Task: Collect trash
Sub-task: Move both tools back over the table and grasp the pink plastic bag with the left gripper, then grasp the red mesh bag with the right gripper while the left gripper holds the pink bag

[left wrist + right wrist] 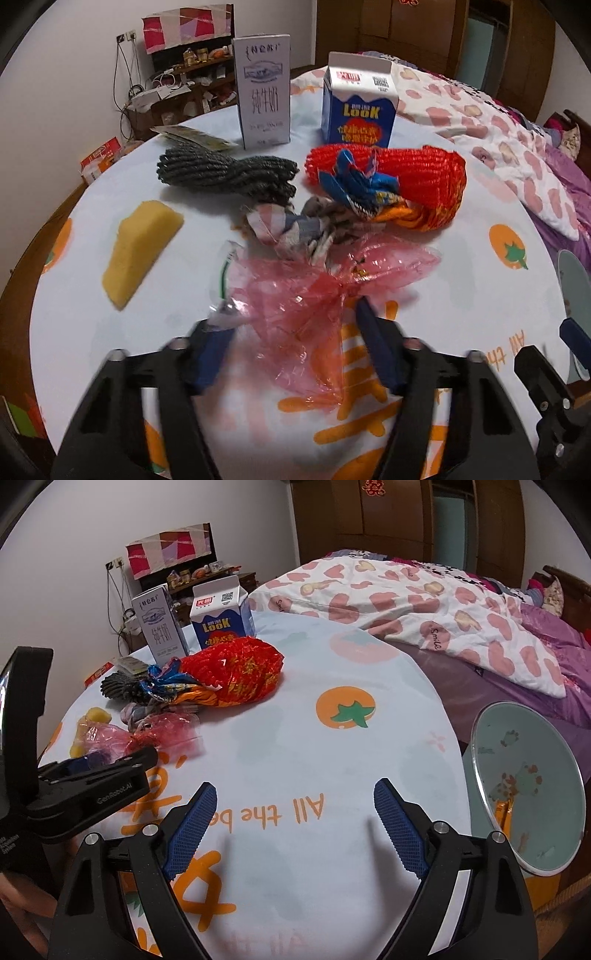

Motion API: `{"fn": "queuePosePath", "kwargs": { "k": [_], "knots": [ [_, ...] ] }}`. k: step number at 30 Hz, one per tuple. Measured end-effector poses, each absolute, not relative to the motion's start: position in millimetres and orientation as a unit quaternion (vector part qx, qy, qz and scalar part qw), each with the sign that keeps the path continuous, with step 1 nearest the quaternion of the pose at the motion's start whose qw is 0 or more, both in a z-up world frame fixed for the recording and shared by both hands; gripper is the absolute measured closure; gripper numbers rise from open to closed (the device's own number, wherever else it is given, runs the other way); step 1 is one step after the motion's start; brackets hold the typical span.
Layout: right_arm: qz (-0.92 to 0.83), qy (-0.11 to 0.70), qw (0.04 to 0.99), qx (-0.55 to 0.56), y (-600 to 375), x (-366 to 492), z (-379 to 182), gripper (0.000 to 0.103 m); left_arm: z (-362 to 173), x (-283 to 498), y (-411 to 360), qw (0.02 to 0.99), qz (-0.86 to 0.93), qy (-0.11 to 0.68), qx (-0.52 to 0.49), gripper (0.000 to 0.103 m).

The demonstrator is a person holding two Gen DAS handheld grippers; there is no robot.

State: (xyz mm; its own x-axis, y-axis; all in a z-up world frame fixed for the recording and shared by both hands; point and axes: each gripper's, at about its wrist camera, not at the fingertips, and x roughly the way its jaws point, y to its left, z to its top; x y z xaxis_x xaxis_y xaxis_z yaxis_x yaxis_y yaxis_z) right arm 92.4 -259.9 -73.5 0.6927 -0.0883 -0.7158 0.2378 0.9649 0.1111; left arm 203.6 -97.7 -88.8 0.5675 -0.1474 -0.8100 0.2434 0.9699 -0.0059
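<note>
Left gripper (293, 339): jaws partly spread, crumpled pink cellophane wrapper (295, 295) sitting between the blue ribbed pads (376, 347); the film bunches at the right pad, but blur hides whether the pads actually press on it, so can't tell if it's pinched. Right gripper (295, 827): jaws spread wide, nothing between them, hovering over bare tablecloth (295, 738) above the orange "All the be…" lettering. Right view shows the left gripper (92, 764) from the side at the pink wrapper (162, 731), plus a round pale-green glass plate (528, 794) with cartoon print beside the table's right edge; left view catches only a sliver of that plate. Left view alone lays out the pile clearly: yellow foam wedge (140, 251), porous, on the left; grey knitted cloth (225, 173), coarse ribbed; checked fabric scrap (273, 225) knotted, mid-pile; crinkled blue foil wrapper (354, 181) lying on a red mesh net bag (417, 173). Behind them, upright: tall white milk carton (264, 92), rectangular, and blue gable-top "LOOK" carton (356, 110). A flat foil sachet (195, 136) lies left of the white carton. The table is round, covered in white cloth with an orange fruit print. Bed with heart-print quilt (424, 602) lies beyond the table.
</note>
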Motion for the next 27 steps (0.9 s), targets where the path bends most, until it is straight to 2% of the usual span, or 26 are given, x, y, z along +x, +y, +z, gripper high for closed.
{"fn": "queuePosePath", "kwargs": {
  "k": [2,3,8,16,27],
  "knots": [
    [-0.089,0.382,0.915,0.098,-260,91,-74,0.017,-92,204,-95,0.88,-0.119,0.457,0.046,0.061],
    [-0.089,0.382,0.915,0.098,-260,91,-74,0.017,-91,202,-94,0.88,-0.127,0.455,0.039,0.068],
    [-0.093,0.375,0.917,0.096,-260,90,-70,0.017,-81,191,-83,0.887,-0.153,0.435,0.02,0.075],
    [-0.097,0.361,0.923,0.098,-266,96,-60,0.017,-51,168,-38,0.906,-0.15,0.397,-0.007,0.075],
    [-0.067,0.335,0.935,0.096,-252,158,-40,0.024,-39,190,16,0.923,-0.056,0.379,-0.027,0.075]
  ]
}}
